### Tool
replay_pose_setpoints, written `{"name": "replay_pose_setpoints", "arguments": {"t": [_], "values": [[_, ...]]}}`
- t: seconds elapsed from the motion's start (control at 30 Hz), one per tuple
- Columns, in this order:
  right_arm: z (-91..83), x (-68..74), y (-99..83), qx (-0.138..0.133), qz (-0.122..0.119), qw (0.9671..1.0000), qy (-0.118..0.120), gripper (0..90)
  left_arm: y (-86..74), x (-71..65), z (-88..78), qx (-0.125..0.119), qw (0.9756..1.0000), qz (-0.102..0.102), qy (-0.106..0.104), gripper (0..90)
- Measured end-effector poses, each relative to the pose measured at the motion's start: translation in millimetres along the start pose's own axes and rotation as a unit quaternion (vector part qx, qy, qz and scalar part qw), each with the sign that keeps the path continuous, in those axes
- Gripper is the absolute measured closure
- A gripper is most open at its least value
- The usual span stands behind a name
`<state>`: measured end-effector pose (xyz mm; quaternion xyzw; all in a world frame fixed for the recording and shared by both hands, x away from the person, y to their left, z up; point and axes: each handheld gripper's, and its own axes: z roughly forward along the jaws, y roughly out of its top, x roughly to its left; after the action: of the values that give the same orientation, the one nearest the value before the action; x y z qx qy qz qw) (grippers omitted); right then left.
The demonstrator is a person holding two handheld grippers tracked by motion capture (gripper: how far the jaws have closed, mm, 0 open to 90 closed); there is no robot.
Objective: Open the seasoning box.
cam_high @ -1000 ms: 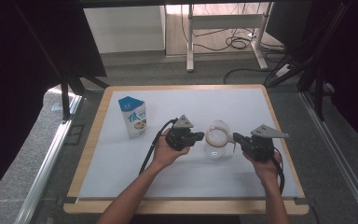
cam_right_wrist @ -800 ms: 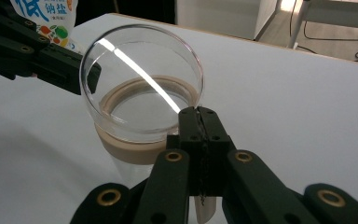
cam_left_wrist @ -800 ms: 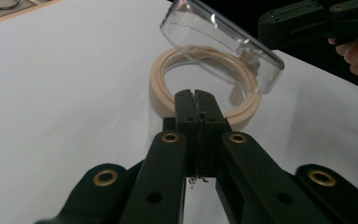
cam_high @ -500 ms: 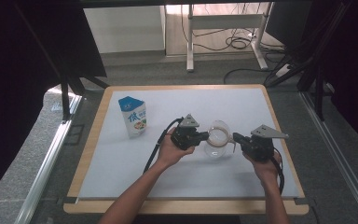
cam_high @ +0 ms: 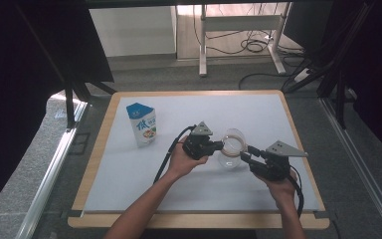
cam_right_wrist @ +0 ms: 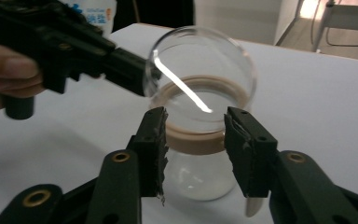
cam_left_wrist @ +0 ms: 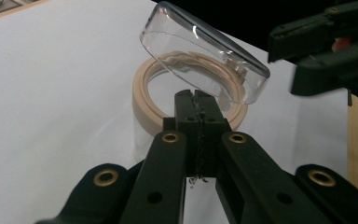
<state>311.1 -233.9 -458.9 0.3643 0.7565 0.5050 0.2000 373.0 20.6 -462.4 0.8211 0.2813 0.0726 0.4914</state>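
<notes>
A person's left gripper (cam_high: pixel 219 146) held the clear lid (cam_high: pixel 234 140) tilted above the glass jar (cam_high: pixel 230 158), while the right gripper (cam_high: pixel 245 158) sat just beside it, jaws having just been opening; a milk carton (cam_high: pixel 142 124) stood well apart.

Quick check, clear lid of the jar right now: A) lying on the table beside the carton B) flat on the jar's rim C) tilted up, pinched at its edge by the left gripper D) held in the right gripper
C: the left gripper is shut on the edge of the clear lid, which tilts above the jar's tan rim.
</notes>
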Motion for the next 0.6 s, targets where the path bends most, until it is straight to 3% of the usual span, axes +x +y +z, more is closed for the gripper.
{"name": "replay_pose_setpoints", "arguments": {"t": [0.1,0.3,0.6], "values": [[0.5,4.8,-5.6,0.011,-0.008,0.9998,0.011,54.5,0.8,0.0,0.0,0.000,1.0000,-0.001,-0.001,90.0],[5.4,4.8,-27.2,0.030,0.006,0.9994,0.017,52.0,4.2,-0.9,-0.5,-0.001,1.0000,-0.001,-0.002,90.0],[26.7,14.2,-48.6,0.073,-0.001,0.9968,0.033,49.0,6.5,-2.2,-0.1,0.000,1.0000,0.002,-0.001,90.0]]}}
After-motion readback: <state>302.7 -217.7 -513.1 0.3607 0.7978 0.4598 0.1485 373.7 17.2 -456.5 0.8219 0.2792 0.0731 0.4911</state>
